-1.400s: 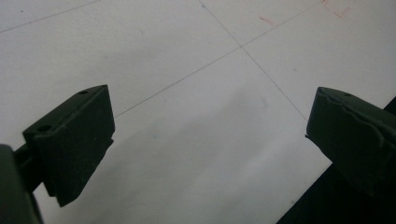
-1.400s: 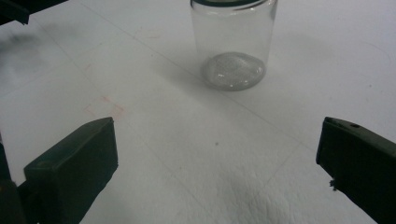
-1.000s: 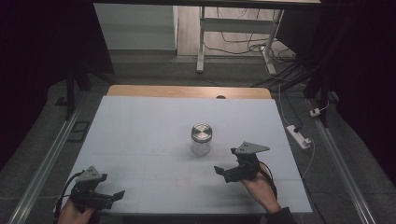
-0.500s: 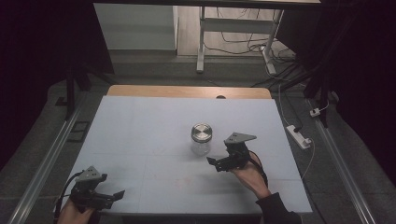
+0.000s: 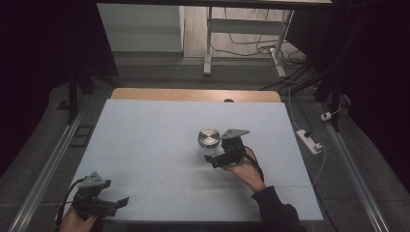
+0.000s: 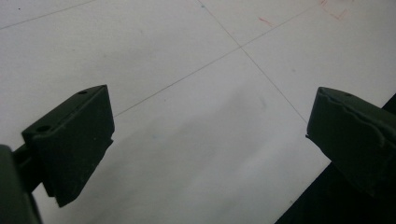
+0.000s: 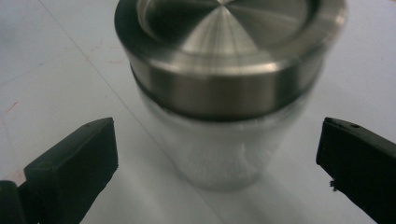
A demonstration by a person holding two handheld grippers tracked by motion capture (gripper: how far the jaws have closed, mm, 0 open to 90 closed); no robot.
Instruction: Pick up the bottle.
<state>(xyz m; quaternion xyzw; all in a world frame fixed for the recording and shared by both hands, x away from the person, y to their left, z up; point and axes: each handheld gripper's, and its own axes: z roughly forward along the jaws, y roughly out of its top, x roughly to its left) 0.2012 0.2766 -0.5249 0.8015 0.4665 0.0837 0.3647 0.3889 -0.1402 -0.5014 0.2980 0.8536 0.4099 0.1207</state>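
One glass jar (image 5: pixel 208 143) mid-table, right gripper (image 5: pixel 216 157) open just beside, left gripper (image 5: pixel 115 203) well apart

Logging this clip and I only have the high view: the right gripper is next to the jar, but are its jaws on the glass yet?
Observer: No. In the right gripper view the right gripper is open, one jaw on each side of the jar, with a gap on both sides.
Operator: Is the jar empty?
Observer: The glass looks clear, with something whitish in the lower part; I cannot tell what it is. The metal lid is on.
Operator: And the left gripper?
Observer: The left gripper is open over the bare white table, near its edge, with nothing between its jaws.
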